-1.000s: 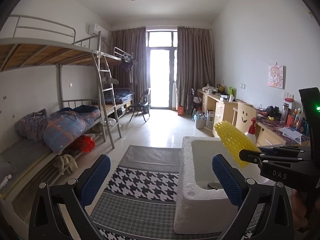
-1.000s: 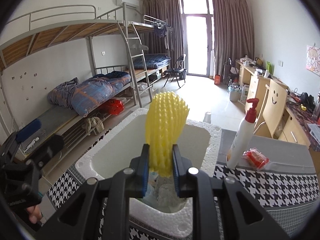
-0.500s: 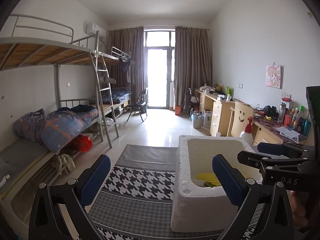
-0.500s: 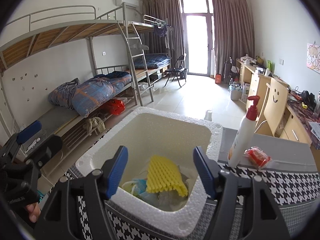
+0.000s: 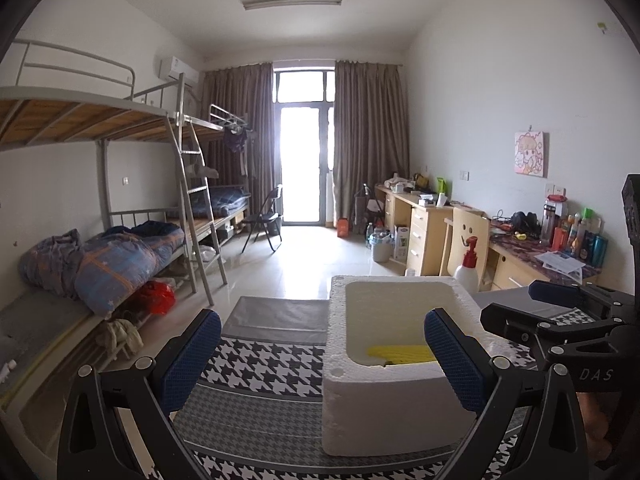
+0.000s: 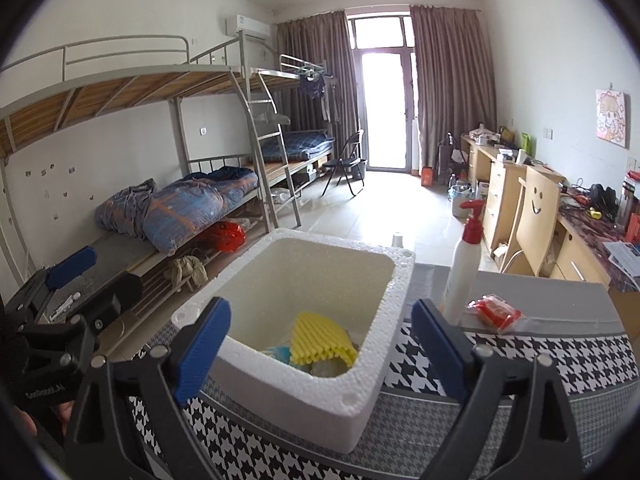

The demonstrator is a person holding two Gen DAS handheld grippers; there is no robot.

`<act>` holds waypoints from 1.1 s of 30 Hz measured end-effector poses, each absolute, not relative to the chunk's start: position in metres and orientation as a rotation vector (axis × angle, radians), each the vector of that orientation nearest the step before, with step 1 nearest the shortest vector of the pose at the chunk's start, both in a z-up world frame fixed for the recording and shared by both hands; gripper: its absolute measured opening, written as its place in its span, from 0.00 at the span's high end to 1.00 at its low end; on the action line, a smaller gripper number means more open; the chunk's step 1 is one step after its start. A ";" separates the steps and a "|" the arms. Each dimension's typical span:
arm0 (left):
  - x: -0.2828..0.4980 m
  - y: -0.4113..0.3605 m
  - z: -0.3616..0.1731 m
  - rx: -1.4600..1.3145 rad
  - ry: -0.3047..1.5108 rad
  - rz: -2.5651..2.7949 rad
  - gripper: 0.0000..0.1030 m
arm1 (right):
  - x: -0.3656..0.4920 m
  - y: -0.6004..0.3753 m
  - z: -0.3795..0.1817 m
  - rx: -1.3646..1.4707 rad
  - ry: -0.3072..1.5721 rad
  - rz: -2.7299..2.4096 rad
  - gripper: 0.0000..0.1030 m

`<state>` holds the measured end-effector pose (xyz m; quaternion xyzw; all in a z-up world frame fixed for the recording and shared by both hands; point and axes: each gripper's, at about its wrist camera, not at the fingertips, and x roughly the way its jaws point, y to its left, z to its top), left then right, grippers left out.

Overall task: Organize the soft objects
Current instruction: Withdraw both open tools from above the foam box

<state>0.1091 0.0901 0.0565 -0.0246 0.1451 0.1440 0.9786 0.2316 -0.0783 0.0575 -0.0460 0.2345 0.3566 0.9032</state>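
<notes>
The right gripper (image 6: 320,344) is opening wide, gripping nothing; the yellow ribbed foam net sleeve (image 6: 320,344) is lying inside the white styrofoam box (image 6: 394,280). The left gripper (image 5: 320,356) is gaping empty. A red packet (image 6: 494,310) is apparently waiting outside.

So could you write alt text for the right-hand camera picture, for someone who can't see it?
A yellow foam net lies inside a white foam box on a checked cloth, seen between the opening, empty blue pads of the right gripper. A white pump bottle and a red packet sit beside the box.
</notes>
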 end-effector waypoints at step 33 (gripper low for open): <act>0.062 0.059 0.056 -0.050 0.197 0.181 0.01 | 0.173 -0.134 0.057 -0.062 0.337 0.702 0.04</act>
